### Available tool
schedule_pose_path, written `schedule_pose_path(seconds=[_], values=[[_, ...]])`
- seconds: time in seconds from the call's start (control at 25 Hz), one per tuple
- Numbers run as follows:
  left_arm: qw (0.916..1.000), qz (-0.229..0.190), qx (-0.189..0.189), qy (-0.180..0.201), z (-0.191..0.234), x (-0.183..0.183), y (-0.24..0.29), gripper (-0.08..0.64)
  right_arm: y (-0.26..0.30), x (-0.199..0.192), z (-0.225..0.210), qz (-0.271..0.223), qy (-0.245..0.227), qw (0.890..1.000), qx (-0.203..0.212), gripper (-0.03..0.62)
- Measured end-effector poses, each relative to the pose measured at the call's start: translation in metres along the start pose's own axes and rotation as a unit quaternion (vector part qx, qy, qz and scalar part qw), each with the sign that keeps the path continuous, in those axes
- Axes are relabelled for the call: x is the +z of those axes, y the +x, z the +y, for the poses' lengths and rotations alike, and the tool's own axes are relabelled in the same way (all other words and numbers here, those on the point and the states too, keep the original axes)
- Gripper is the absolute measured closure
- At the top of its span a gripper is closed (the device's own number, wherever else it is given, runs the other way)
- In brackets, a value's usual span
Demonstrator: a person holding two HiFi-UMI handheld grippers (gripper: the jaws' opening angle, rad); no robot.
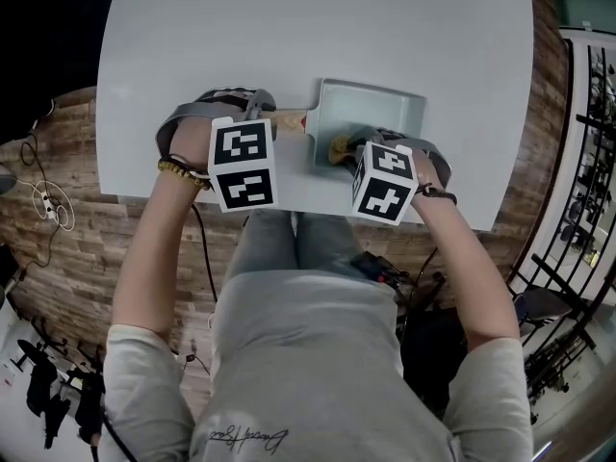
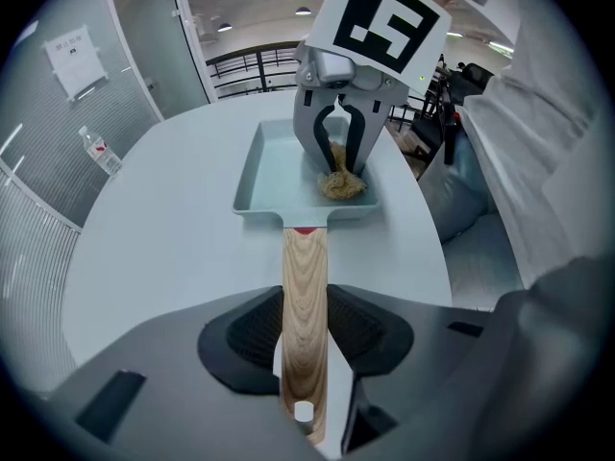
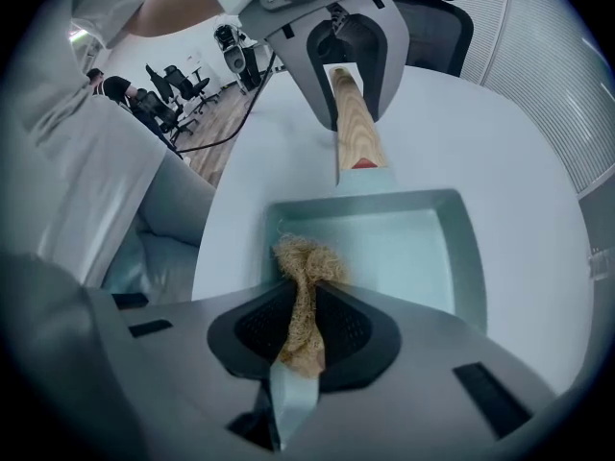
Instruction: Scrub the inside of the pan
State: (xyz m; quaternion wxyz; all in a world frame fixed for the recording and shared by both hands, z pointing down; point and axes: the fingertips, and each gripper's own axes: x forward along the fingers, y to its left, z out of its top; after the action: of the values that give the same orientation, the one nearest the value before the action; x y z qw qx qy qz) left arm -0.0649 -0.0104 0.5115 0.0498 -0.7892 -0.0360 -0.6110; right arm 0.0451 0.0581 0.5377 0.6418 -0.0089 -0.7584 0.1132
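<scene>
A pale green rectangular pan (image 1: 371,114) lies on the white table (image 1: 289,27), its wooden handle (image 1: 289,120) pointing left. My left gripper (image 1: 274,120) is shut on that handle (image 2: 305,286), which runs between its pads (image 2: 252,339). My right gripper (image 1: 345,150) is shut on a tan fibrous scrubber (image 3: 306,262). The scrubber's tuft (image 2: 341,182) rests on the pan's floor near its right-hand wall (image 3: 279,221). From the right gripper view the pan (image 3: 413,248) lies ahead, and beyond it the left gripper (image 3: 348,75) holds the handle (image 3: 354,128).
The table's near edge (image 1: 289,203) runs just under both grippers, with the person's lap below it. A wooden floor with cables (image 1: 48,205) lies to the left. Office chairs (image 3: 178,89) stand beyond the table.
</scene>
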Motion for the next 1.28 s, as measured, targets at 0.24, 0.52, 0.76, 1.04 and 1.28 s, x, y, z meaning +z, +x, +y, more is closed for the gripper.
schedule_pose_path(seconds=[0.24, 0.52, 0.76, 1.04, 1.28], values=[[1.0, 0.001, -0.006, 0.007, -0.002, 0.001, 0.0, 0.411, 0.0, -0.001, 0.001, -0.001, -0.005, 1.0, -0.002, 0.516], [0.9996, 0.009, -0.017, 0.023, -0.004, 0.001, 0.001, 0.411, -0.003, -0.002, -0.026, -0.011, 0.011, 1.0, -0.021, 0.515], [0.9994, 0.008, -0.022, 0.023, -0.006, 0.004, 0.002, 0.411, -0.009, -0.009, -0.062, -0.006, 0.023, 0.999, -0.026, 0.515], [0.9996, 0.004, -0.021, 0.017, -0.006, 0.005, -0.001, 0.411, -0.017, -0.01, -0.092, 0.003, 0.024, 0.999, -0.048, 0.515], [0.9997, 0.011, -0.019, 0.006, -0.005, 0.004, 0.001, 0.411, -0.015, -0.012, -0.088, 0.005, 0.018, 0.998, -0.057, 0.515]])
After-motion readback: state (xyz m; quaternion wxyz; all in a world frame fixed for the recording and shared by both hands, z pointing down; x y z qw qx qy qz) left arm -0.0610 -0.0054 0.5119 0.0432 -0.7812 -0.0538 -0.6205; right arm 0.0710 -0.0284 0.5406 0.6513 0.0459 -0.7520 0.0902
